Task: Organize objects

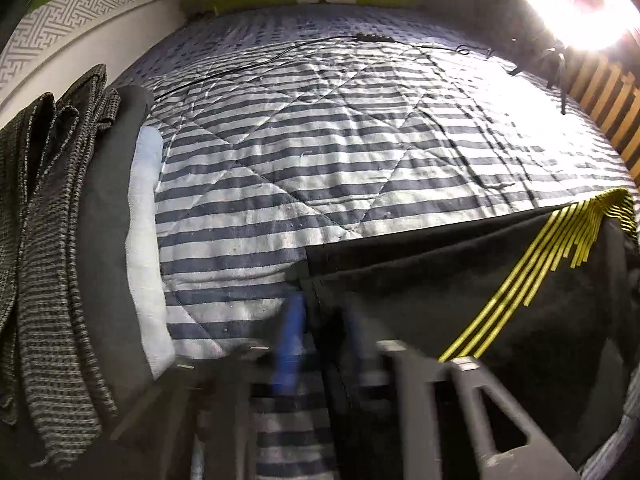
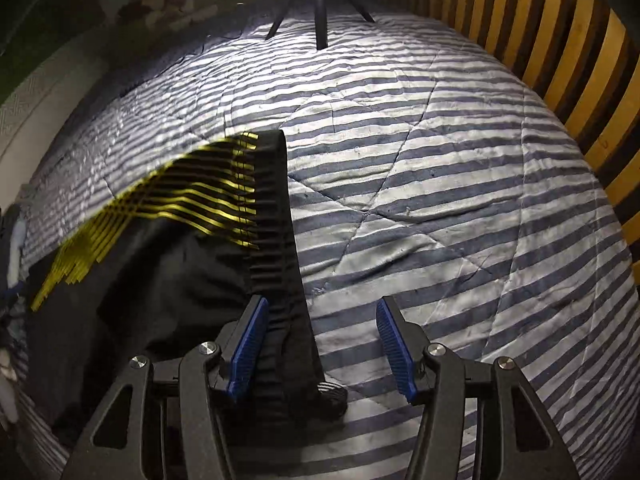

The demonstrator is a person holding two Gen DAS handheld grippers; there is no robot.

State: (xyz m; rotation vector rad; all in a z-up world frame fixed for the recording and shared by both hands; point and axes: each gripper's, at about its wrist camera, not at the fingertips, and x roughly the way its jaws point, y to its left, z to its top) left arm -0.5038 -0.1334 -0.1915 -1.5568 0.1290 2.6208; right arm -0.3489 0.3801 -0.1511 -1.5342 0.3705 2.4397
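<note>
We have the black shorts with yellow stripes (image 2: 168, 264) lying flat on the striped bed quilt (image 2: 460, 208), spread out so they can be folded. Our left gripper (image 1: 320, 320) is blurred but looks nearly pressed together at the hem edge of the shorts, probably pinching it. Our right gripper (image 2: 322, 344) stands spread, its inner pad just beside the elastic waistband (image 2: 280, 240), gripping nothing. A stack of folded clothes (image 1: 100, 220) waits beside, likely the destination.

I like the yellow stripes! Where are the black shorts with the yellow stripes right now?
The black shorts lie on the striped quilt, left of middle in the right wrist view, their waistband between the open right gripper fingers. In the left wrist view they fill the lower right.
</note>
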